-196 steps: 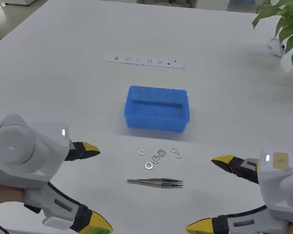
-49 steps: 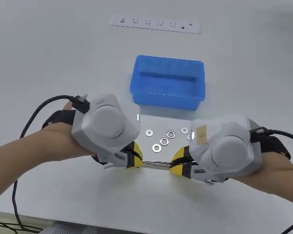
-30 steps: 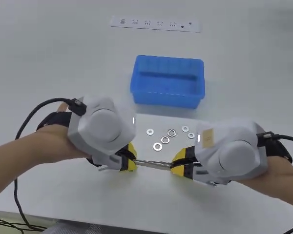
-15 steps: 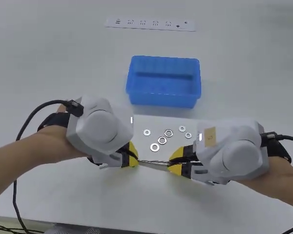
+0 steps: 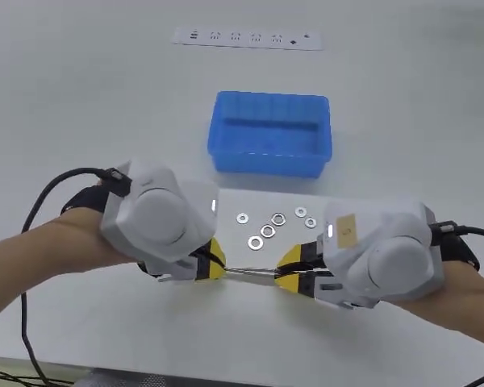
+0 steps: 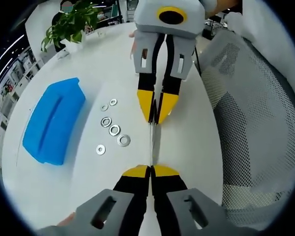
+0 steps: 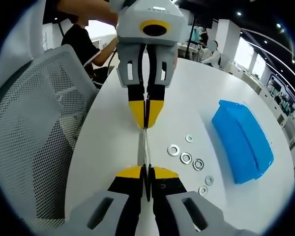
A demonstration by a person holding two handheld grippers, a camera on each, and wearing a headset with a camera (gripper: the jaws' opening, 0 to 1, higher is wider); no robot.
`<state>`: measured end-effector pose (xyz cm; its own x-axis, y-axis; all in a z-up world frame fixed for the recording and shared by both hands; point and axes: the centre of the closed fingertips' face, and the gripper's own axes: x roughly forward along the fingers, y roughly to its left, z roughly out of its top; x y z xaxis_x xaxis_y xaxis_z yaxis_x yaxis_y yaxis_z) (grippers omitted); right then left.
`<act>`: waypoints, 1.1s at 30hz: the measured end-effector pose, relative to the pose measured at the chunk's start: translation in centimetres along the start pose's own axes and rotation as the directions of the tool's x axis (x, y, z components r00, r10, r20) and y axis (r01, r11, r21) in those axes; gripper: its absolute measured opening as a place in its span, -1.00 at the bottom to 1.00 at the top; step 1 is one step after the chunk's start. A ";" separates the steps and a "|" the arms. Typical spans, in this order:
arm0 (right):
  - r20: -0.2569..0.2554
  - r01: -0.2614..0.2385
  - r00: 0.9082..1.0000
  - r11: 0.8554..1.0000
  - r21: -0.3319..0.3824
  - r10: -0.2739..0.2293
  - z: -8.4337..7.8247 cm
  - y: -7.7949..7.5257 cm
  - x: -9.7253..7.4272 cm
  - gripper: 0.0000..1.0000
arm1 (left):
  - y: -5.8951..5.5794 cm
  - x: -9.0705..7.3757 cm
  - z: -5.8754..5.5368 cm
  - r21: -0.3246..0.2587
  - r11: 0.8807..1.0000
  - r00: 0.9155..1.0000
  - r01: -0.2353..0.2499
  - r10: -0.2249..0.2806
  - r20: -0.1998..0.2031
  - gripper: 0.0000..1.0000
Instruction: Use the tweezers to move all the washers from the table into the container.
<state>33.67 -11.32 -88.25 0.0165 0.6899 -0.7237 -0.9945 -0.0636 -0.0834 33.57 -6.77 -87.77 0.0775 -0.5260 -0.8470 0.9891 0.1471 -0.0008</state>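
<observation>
Pinching one end each of the thin, springy tweezers [image 5: 250, 273], left gripper [image 5: 212, 269] and right gripper [image 5: 289, 278] sit fully closed (probably slippery; hold mid-body).

White multi-socket power strip [image 5: 246, 38] at the far side, grey mesh chair [image 6: 246, 98] close by, leafy green plant [image 6: 71, 27] farther off

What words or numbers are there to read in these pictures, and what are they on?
The tan sticker on the right gripper: one dark mark, too blurred to read.
The long white strip at the far side of the table: small dark marks, too small to read.
So there is no text that can be quoted here.
</observation>
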 end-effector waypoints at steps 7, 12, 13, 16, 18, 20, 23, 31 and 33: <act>0.026 0.007 1.000 1.000 -0.015 -0.007 0.6 -0.2 0.0 -0.88 | 0.0 -2.4 1.3 -0.057 0.998 0.997 0.008 -0.003 0.082 -0.90; 0.048 0.016 0.999 0.999 -0.031 -0.015 1.2 -0.3 0.2 -0.87 | -0.1 -3.2 1.8 -0.068 0.998 0.995 0.005 0.002 0.103 -0.90; 0.053 0.020 0.998 0.999 -0.032 -0.018 1.2 -0.3 0.2 -0.87 | -0.1 -3.4 1.9 -0.072 0.997 0.994 0.003 0.005 0.111 -0.89; 0.070 0.025 0.997 0.999 -0.038 -0.022 1.4 -0.3 0.2 -0.87 | -0.1 -3.6 2.1 -0.091 0.996 0.992 0.004 0.008 0.129 -0.89; 0.081 0.030 0.996 0.999 -0.035 -0.027 1.5 -0.3 0.1 -0.87 | -0.2 -3.8 2.3 -0.103 0.995 0.990 0.000 0.014 0.142 -0.89; 0.092 0.035 0.995 0.999 -0.036 -0.032 1.5 -0.4 0.1 -0.87 | -0.3 -4.0 2.6 -0.109 0.994 0.988 -0.003 0.020 0.154 -0.89; 0.109 0.041 0.993 0.999 -0.031 -0.037 1.6 -0.5 -0.1 -0.87 | -0.3 -4.3 3.1 -0.123 0.992 0.984 -0.009 0.031 0.178 -0.89; 0.151 0.064 0.987 0.998 -0.026 -0.059 1.8 -0.8 -0.5 -0.88 | -0.1 -4.9 4.7 -0.149 0.989 0.971 -0.013 0.048 0.233 -0.89; 0.172 0.071 0.983 0.997 -0.010 -0.068 1.8 -0.8 -0.7 -0.88 | 0.0 -4.9 5.1 -0.149 0.989 0.969 -0.014 0.051 0.242 -0.89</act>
<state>34.32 -10.49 -86.44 0.0661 0.8067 -0.5873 -0.9898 -0.0216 -0.1410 33.83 -8.42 -80.89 0.1554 -0.7048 -0.6922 0.9582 0.2780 -0.0679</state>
